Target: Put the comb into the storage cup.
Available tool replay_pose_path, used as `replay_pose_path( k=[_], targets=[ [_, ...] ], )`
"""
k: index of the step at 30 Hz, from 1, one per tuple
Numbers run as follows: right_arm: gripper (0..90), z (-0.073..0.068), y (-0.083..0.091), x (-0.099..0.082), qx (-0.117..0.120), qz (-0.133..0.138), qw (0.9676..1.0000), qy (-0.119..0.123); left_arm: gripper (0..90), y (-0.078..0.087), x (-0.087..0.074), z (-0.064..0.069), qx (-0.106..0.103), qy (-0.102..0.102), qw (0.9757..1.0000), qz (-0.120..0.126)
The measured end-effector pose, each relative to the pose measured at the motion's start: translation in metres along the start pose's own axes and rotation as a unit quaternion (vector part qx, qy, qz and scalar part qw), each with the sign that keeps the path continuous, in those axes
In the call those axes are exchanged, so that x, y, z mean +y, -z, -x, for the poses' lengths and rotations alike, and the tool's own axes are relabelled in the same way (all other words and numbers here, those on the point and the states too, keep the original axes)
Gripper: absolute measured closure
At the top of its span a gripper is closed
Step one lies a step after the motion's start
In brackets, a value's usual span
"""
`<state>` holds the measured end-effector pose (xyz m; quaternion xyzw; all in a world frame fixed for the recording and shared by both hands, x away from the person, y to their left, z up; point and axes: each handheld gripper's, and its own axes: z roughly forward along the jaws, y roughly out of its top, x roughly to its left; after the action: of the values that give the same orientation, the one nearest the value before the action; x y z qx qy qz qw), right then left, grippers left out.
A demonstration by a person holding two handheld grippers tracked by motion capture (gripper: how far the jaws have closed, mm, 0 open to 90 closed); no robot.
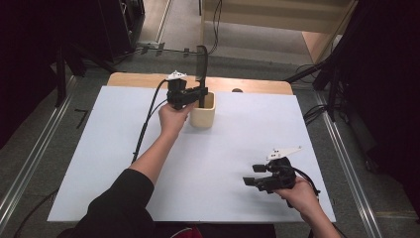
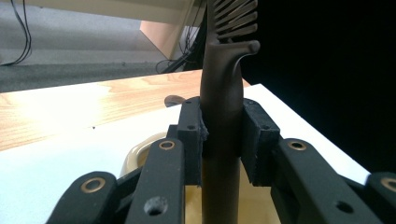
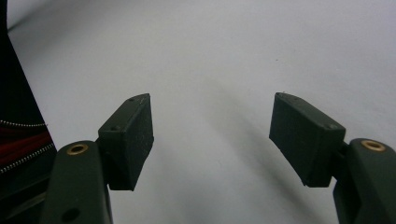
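Observation:
A black comb stands upright with its handle down inside a cream cup at the back middle of the white mat. My left gripper is shut on the comb's handle just above the cup's rim. In the left gripper view the dark handle of the comb is pinched between the two pads, its teeth at the top, and the cup's rim curves below. My right gripper rests low over the mat at the front right, open, nothing between its pads.
The white mat covers most of a wooden table whose far edge shows behind the cup. Cables and dark stands ring the table on the floor. A small dark mark lies on the wood behind the mat.

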<state>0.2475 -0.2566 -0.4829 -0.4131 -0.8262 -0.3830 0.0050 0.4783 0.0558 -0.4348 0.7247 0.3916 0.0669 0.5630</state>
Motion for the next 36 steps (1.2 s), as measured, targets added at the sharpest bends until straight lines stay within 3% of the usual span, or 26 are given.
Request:
replay_pose_path(
  k=[13, 17, 18, 20, 21, 22, 23, 31, 36],
  targets=[
    [28.4, 0.001, -0.001, 0.0, 0.0, -0.003, 1.0, 0.001, 72.6, 0.001, -0.01, 0.001, -0.006, -0.025, 0.9996, -0.006],
    [28.4, 0.0, -0.001, 0.0, -0.001, -0.003, 1.0, 0.001, 72.2, 0.0, -0.012, 0.001, -0.006, -0.025, 0.9996, -0.015],
    [28.4, 0.0, -0.001, 0.0, 0.0, -0.003, 1.0, 0.002, 69.7, 0.0, -0.012, 0.0, -0.011, -0.018, 0.9997, -0.016],
    [28.4, 0.0, -0.002, 0.0, -0.001, -0.002, 1.0, 0.003, 54.4, -0.001, -0.012, -0.002, -0.024, -0.002, 0.9996, -0.018],
    [28.4, 0.0, -0.001, 0.0, -0.001, -0.003, 1.0, 0.003, 51.5, 0.0, -0.012, -0.002, -0.036, 0.003, 0.9993, -0.014],
    [28.4, 0.0, -0.002, 0.0, -0.001, -0.002, 1.0, 0.003, 47.4, 0.0, -0.012, 0.001, -0.034, 0.0, 0.9993, -0.012],
    [28.4, 0.0, -0.001, 0.0, 0.0, -0.002, 1.0, 0.004, 36.8, 0.0, -0.011, 0.003, -0.027, -0.003, 0.9996, -0.011],
    [28.4, 0.0, -0.002, 0.001, 0.002, -0.004, 1.0, 0.005, 32.1, 0.014, -0.002, 0.0, -0.031, 0.012, 0.9994, -0.009],
    [28.4, -0.001, -0.003, 0.001, 0.003, -0.003, 1.0, 0.005, 30.9, 0.022, 0.001, -0.002, -0.029, 0.019, 0.9991, -0.023]
  ],
)
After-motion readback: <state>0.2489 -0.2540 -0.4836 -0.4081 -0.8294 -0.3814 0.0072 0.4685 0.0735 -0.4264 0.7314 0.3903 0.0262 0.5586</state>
